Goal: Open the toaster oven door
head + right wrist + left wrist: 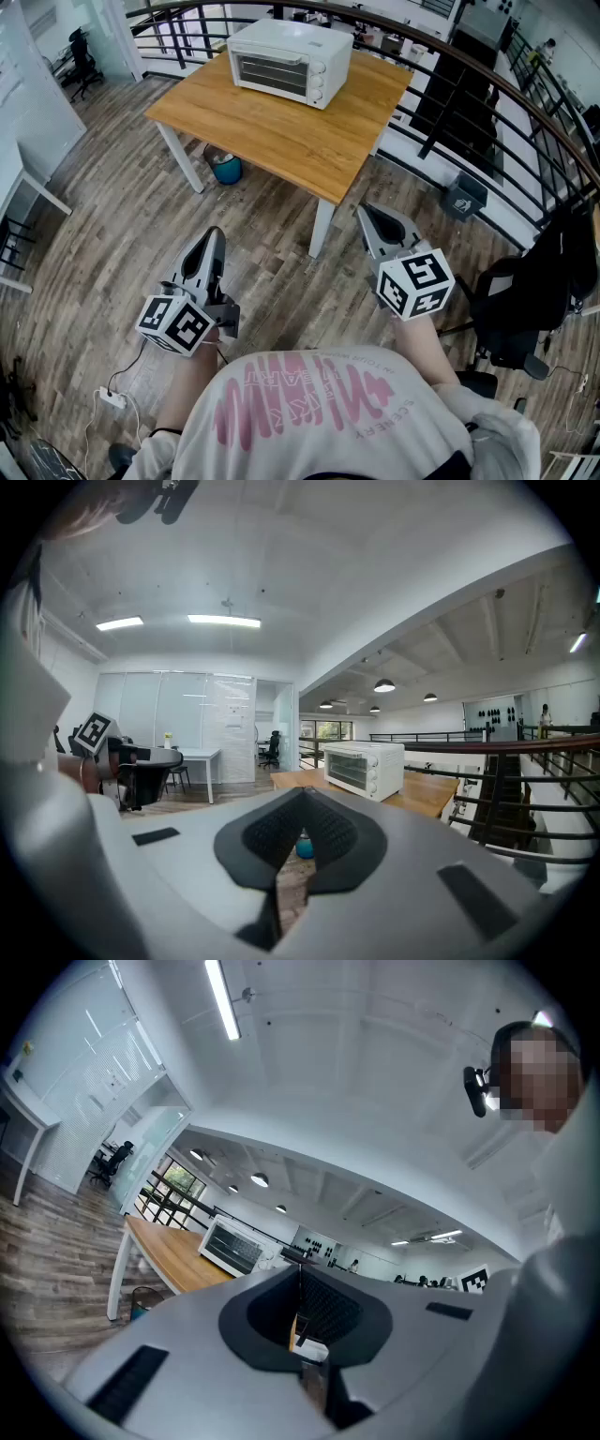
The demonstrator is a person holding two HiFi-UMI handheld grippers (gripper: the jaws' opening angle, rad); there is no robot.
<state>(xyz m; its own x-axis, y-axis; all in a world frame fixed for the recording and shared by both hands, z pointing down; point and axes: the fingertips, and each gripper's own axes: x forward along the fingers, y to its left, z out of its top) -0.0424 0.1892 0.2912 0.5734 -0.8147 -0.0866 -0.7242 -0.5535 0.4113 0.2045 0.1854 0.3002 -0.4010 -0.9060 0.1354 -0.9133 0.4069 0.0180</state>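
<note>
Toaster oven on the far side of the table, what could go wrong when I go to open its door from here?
The toaster oven seems to stand loose on the table; pulling its door one-handed may drag it forward. Both the left gripper and right gripper are shut, so they could bump the door rather than grasp it unless opened first.

Wood floor (112,244), wooden table (281,131), black railing (448,105) behind, strip lights (223,621) o/head.

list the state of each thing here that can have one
oven: door shut, upright on the table
left tool: shut, empty, away from the oven
right tool: shut, empty, away from the oven
bin: upright, under the table
</note>
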